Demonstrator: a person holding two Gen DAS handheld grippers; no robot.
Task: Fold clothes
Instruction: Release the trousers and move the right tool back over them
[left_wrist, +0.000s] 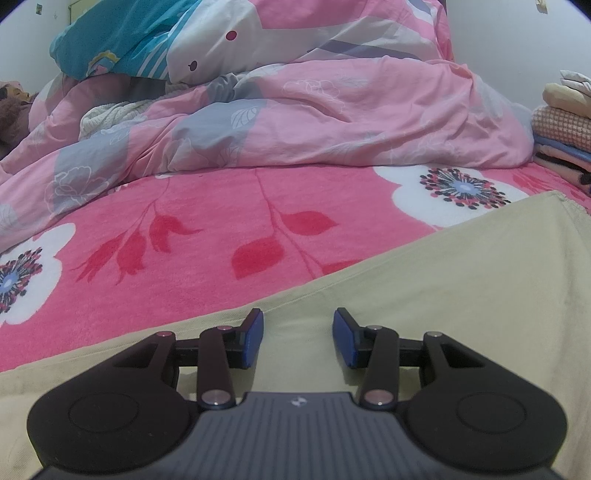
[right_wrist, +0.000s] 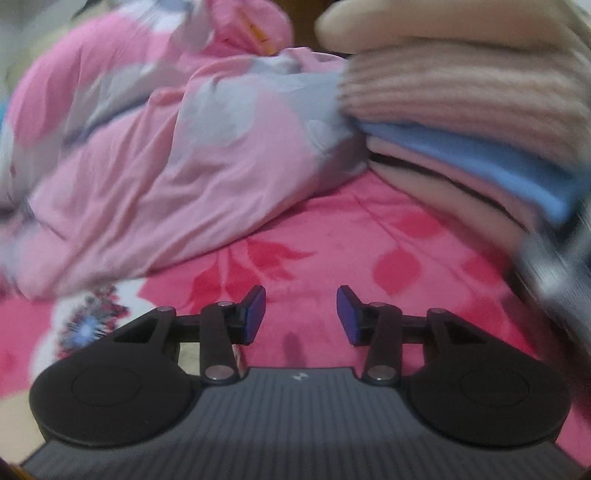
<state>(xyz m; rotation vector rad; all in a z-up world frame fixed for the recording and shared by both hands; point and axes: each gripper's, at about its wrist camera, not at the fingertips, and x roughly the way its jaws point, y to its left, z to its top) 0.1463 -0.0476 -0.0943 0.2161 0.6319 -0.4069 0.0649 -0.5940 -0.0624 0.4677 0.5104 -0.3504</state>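
A pale yellow garment (left_wrist: 424, 295) lies flat on the pink flowered bed sheet (left_wrist: 184, 258), filling the lower right of the left wrist view. My left gripper (left_wrist: 298, 338) hovers over its near part, open, with only flat cloth showing between the blue pads. In the right wrist view, which is blurred, my right gripper (right_wrist: 301, 314) stands open above the bare pink sheet (right_wrist: 332, 266) with nothing between its fingers. A sliver of pale cloth (right_wrist: 14, 410) shows at the lower left edge of that view.
A crumpled pink and grey quilt (left_wrist: 295, 122) is heaped across the back of the bed, with a teal blanket (left_wrist: 110, 37) on top at the left. A stack of folded clothes (right_wrist: 461, 122) sits at the right, close ahead of my right gripper.
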